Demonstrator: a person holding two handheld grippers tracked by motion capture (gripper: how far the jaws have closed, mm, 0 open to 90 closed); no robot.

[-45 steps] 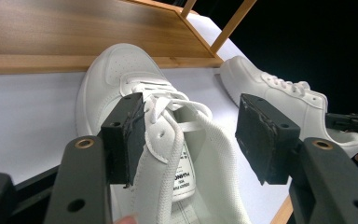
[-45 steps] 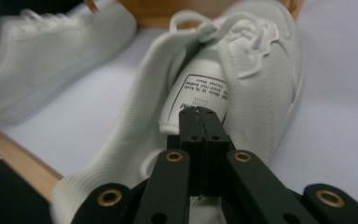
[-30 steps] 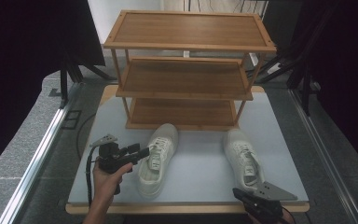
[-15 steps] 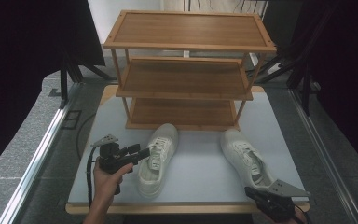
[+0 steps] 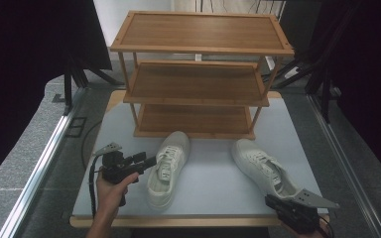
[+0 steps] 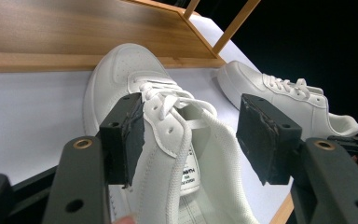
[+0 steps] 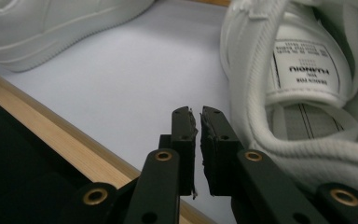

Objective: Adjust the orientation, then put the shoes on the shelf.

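Two white sneakers lie on the grey table in front of a wooden rack. My left gripper [image 5: 151, 162] [image 6: 191, 135] stands open, level, at the left shoe [image 5: 166, 171] [image 6: 121, 70]. Its jaws straddle the laced collar, and one pad [image 6: 123, 137] sits against the shoe's side. My right gripper [image 5: 270, 200] [image 7: 198, 116] is at the table's near edge, just behind the heel of the right shoe [image 5: 263, 166] [image 7: 307, 93]. Its jaws have just been opening to a narrow slit. Nothing is between them.
The three-tier wooden shoe rack [image 5: 198, 94] stands at the back of the table [image 5: 213, 183], all shelves bare. The table's wooden front edge [image 7: 74, 154] runs right under my right gripper. Dark stands and a metal rail flank the table.
My right gripper has shifted to the right along the near edge, and the right shoe's heel swung right with it. The left gripper and left shoe have stayed put.
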